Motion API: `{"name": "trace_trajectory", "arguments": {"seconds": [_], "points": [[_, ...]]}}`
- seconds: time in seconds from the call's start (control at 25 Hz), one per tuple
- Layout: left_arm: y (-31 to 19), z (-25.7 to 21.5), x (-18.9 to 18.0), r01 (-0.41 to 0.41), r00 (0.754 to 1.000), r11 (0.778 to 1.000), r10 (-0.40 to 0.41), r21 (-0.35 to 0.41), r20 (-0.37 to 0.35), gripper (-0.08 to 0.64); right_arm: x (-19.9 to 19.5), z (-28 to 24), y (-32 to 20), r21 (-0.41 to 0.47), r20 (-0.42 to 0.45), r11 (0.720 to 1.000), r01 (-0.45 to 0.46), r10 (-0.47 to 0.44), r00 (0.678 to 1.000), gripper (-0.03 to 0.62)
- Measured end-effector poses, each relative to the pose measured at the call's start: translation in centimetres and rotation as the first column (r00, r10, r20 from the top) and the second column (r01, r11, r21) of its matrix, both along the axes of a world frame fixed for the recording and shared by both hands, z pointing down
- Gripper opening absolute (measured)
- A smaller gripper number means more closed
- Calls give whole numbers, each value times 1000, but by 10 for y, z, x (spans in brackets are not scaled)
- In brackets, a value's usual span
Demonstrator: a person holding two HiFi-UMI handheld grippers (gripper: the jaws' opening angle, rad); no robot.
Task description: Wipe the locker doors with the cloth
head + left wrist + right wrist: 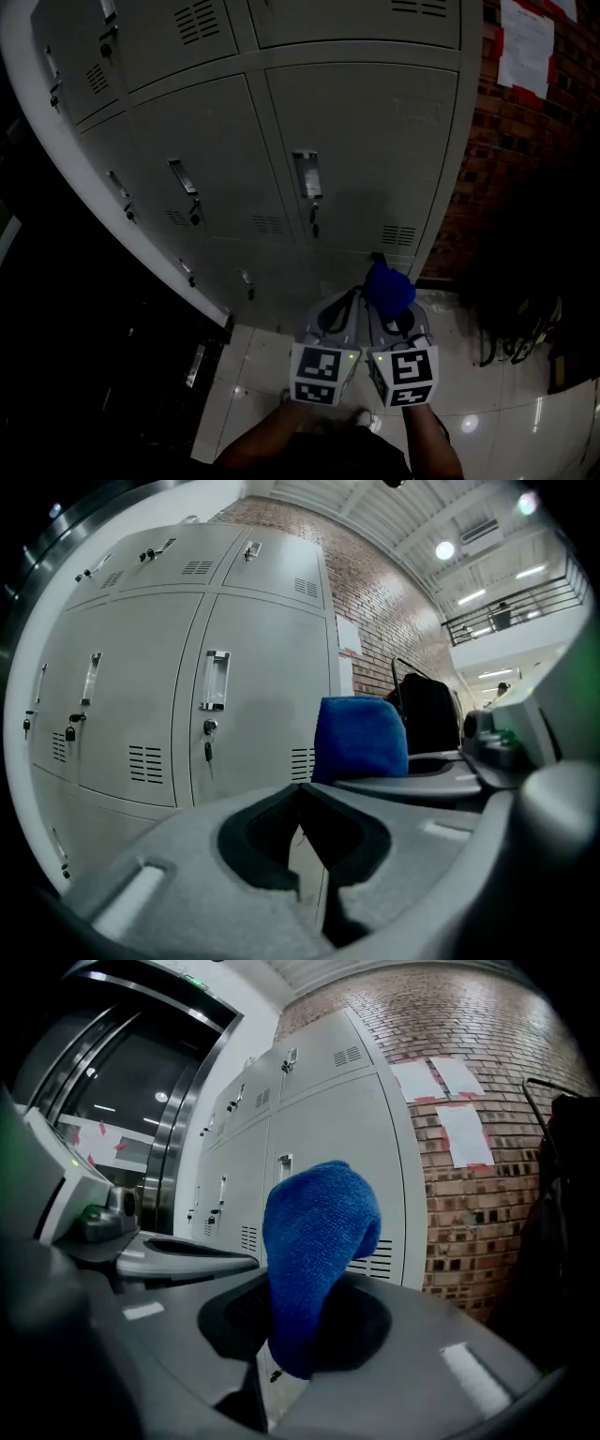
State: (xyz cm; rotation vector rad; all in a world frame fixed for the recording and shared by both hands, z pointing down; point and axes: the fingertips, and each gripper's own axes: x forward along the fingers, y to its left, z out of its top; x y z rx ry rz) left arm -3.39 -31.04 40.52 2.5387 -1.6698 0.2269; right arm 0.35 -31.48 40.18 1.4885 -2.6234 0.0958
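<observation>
**Both grippers at lower right locker, cloth clamped in the right**

- Right gripper (pixel 394 309): jaws closed on the blue cloth (pixel 314 1241). The cloth bulges up and forward past the tips.
- Left gripper (pixel 301 797): jaws together, nothing between them. It sits just beside the right one, on its left.
- The cloth is near the bottom of the lower right locker door (pixel 366 141), by its vent slots (pixel 397 234). I cannot tell whether it touches.
- All locker doors in sight are shut, so their contents are hidden. A key hangs in the lock (pixel 207 738) under the handle (pixel 307 174).
- Brick wall (pixel 469 187) right of the lockers, with paper sheets (pixel 525 42) taped to it.
- Glossy tiled floor (pixel 487 412) below.
</observation>
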Motion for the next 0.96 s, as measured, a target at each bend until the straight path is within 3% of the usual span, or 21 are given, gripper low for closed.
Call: {"name": "trace_trajectory", "arguments": {"seconds": [0.96], "points": [[23, -17, -15, -86, 996, 995, 87, 41, -19, 3, -20, -14, 27, 35, 3, 997, -71, 71, 997, 77]]}}
